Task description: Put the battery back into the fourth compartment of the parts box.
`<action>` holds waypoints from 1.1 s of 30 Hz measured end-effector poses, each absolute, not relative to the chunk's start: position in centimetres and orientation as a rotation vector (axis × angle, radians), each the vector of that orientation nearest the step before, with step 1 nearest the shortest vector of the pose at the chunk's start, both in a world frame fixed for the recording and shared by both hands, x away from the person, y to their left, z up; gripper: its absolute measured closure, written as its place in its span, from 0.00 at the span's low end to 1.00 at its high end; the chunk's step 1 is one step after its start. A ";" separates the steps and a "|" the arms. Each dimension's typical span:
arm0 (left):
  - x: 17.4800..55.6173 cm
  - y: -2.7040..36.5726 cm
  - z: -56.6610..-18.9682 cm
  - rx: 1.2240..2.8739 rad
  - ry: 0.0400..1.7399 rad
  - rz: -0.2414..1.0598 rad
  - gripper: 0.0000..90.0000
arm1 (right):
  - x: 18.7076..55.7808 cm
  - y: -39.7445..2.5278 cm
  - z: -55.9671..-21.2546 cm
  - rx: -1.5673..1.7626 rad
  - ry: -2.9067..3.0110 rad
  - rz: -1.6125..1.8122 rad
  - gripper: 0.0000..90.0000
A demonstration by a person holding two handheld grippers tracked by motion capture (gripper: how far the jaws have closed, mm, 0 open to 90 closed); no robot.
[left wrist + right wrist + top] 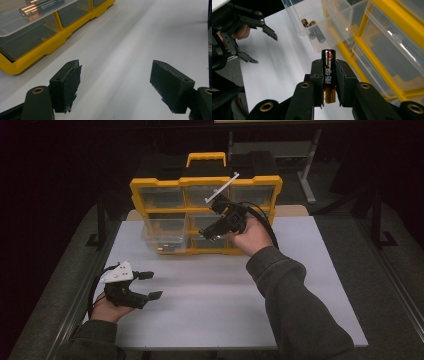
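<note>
- The right gripper (329,82) pinched a battery (329,75) between its jaws, the cell's long axis running along the jaws and its tip standing clear beyond them.
- In the high view the right gripper (212,231) hung in front of the yellow organizer (150,184), at its middle column.
- One clear drawer (329,30) stood pulled out at the organizer's left column; two more batteries (314,30) lay inside, side by side, their long axes along the drawer's length.
- The drawer lay ahead of the held battery and slightly to its left in the right gripper view, apart from it; the cell's axis pointed roughly toward the open tray. Judgement: the coming move turned on carrying the cell over the drawer's near wall.
- The left gripper (145,285) rested low over the white surface (215,310) near its left edge, jaws spread and holding nothing; the left gripper view showed bare surface between them.
- The right hand was the nearer to the drawer; the left was well apart from it.
- Open surface lay in front of the organizer, giving free room; the drawer's thin walls and the organizer's frame beside it were the edges to clear.
</note>
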State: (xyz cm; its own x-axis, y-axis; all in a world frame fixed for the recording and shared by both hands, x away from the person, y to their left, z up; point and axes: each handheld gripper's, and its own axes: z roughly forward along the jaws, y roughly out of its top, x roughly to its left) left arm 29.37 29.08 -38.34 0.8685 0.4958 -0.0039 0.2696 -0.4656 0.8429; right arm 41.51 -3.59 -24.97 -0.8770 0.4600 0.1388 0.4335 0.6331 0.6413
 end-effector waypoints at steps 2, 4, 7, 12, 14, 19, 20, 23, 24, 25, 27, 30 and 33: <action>29.3 29.0 -38.4 2.067 0.565 0.294 0.26 | 41.7 -3.4 -24.7 0.755 2.801 1.095 0.84; 29.4 29.1 -38.4 2.074 0.563 0.296 0.26 | 41.8 -3.1 -24.3 0.745 2.798 1.100 0.84; 29.4 29.1 -38.4 2.074 0.563 0.294 0.26 | 41.8 -2.7 -23.9 0.732 2.796 1.108 0.84; 29.3 29.0 -38.4 2.055 0.574 0.288 0.26 | 42.0 -2.1 -23.5 0.720 2.801 1.113 0.84; 29.3 29.0 -38.4 2.054 0.575 0.286 0.26 | 42.1 -1.8 -23.3 0.721 2.801 1.113 0.84; 29.3 29.0 -38.4 2.056 0.579 0.289 0.25 | 42.2 -1.3 -22.9 0.696 2.795 1.124 0.84; 29.3 29.0 -38.4 2.057 0.575 0.292 0.25 | 42.2 -1.2 -22.8 0.699 2.796 1.122 0.84; 29.3 29.0 -38.4 2.053 0.580 0.291 0.25 | 42.4 -1.0 -22.5 0.697 2.791 1.127 0.84; 29.4 29.0 -38.4 2.054 0.577 0.292 0.24 | 42.5 -0.9 -22.5 0.686 2.787 1.136 0.84; 29.4 29.0 -38.4 2.054 0.579 0.290 0.24 | 42.5 -0.8 -22.3 0.696 2.790 1.132 0.84; 29.4 29.0 -38.5 2.053 0.579 0.290 0.24 | 42.6 -0.5 -22.2 0.678 2.787 1.136 0.84; 29.4 29.1 -38.4 2.074 0.574 0.294 0.24 | 42.5 -0.1 -21.9 0.677 2.791 1.131 0.84; 29.5 29.2 -38.4 2.075 0.567 0.299 0.23 | 42.6 0.1 -21.8 0.674 2.795 1.128 0.84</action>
State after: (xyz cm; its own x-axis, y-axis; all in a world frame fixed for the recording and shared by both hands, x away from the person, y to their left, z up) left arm 29.48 29.16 -38.41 0.8635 0.5043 -0.0095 0.2774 -0.4590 0.8440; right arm 42.60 0.15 -21.79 -0.9034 0.4143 0.1110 0.3753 0.6383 0.6720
